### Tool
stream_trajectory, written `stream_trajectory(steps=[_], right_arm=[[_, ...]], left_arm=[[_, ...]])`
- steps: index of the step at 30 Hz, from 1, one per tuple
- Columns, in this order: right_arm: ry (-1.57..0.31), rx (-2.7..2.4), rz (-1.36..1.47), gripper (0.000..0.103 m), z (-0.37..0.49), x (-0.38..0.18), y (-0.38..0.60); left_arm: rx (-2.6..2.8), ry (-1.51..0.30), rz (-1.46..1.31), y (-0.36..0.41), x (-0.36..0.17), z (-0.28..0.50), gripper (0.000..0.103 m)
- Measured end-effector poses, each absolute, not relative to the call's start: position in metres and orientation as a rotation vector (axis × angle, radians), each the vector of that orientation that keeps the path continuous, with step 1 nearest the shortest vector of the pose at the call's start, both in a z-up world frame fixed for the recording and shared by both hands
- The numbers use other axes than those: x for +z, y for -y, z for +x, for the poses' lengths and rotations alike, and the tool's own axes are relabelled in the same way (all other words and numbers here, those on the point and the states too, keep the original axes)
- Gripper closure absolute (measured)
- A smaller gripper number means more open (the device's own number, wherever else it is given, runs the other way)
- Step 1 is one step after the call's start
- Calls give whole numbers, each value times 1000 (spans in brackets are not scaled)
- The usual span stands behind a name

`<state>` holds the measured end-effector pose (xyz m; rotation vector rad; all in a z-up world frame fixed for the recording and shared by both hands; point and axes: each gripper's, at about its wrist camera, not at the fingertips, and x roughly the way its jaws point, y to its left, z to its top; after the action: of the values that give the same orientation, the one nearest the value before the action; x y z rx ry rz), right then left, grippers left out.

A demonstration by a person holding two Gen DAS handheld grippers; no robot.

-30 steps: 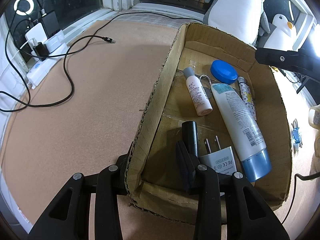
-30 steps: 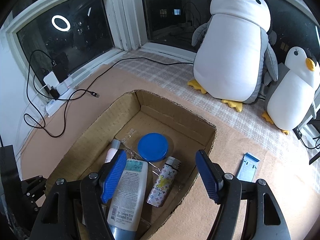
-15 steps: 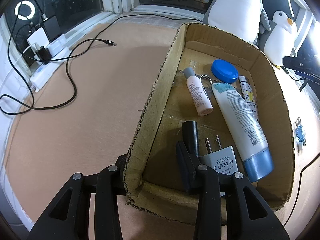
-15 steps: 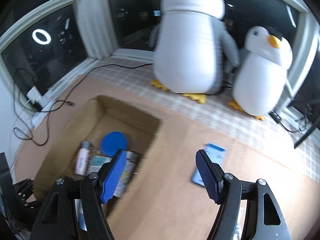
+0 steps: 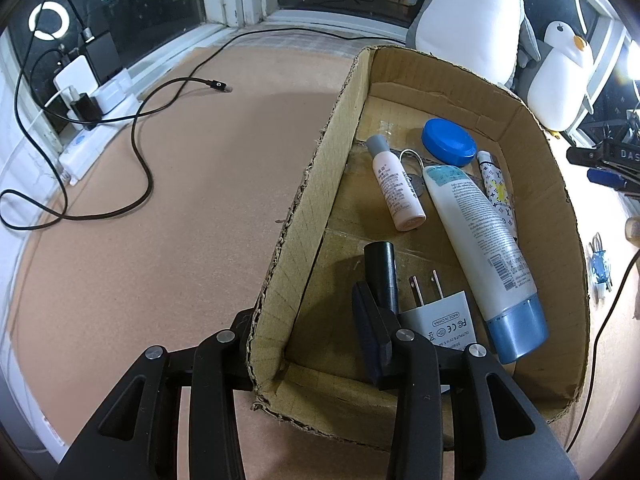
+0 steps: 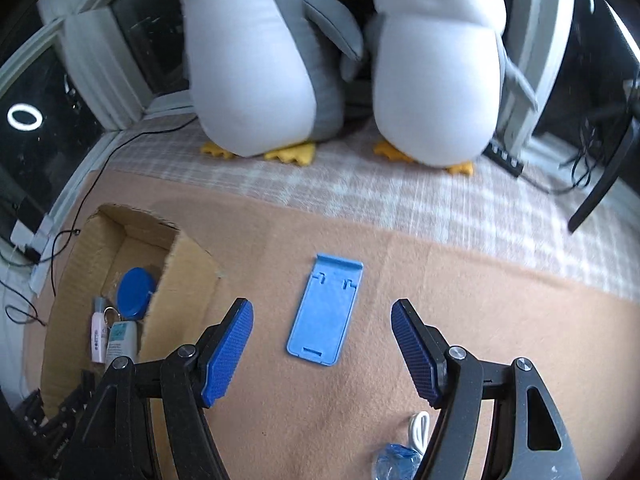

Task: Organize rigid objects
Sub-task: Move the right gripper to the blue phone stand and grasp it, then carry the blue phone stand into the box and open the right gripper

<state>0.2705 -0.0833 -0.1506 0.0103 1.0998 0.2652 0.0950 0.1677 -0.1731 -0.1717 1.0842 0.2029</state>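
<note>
A second earlier the right tongs [image 6: 322, 348] had hung over the open brown cardboard box [image 6: 188, 280], with the white tube and the patterned stick between their blue pads; since then they had swung away from the box, so that it now sat at the left edge of the right wrist view and the two plush penguins [image 6: 436, 72] filled the top. The left tongs [image 5: 308, 332] had not shifted at all over that second: they were clamped on the box's near-left wall, one finger outside the cardboard [image 5: 280, 280] and the other inside, beside the black cylinder [image 5: 382, 276] and the white plug adapter [image 5: 444, 320]. The right tongs stood wide open with nothing between the pads [image 6: 228, 352]. The flat light-blue plastic phone stand [image 6: 326, 310] lay on the tan tabletop [image 6: 500, 320] to the right of the box, well clear of its wall, just ahead of the gap between the open pads and roughly centred on it, touching neither. Inside the box lay the round blue lid [image 5: 449, 147], the small pink bottle with a grey cap [image 5: 394, 188], the white tube with a blue cap [image 5: 480, 248] and the patterned stick [image 5: 498, 188] along the right wall. Near the right tongs' right finger a small blue-wrapped item [image 6: 396, 460] and a white cord loop [image 6: 418, 428] rested on the tabletop.
</note>
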Motion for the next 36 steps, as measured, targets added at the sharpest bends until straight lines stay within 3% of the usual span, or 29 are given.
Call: stream_trajectory(steps=[10,21,27,36], right_arm=[[-1193,219,-10,36,284,-182,76],[-1225,188,-51,49,295,-194,63],[-1228,183,-84,70,297,-194,63],[-1227,218,-80,70,281,-189,76]], left_arm=[[203,-1084,-172,-168,-173,95,66],[202,-1084,-172,-168,-173,95,66],[202,-1085,-172,-168,-173,95,66],[203,-1085,-174,-168,-173,95,66]])
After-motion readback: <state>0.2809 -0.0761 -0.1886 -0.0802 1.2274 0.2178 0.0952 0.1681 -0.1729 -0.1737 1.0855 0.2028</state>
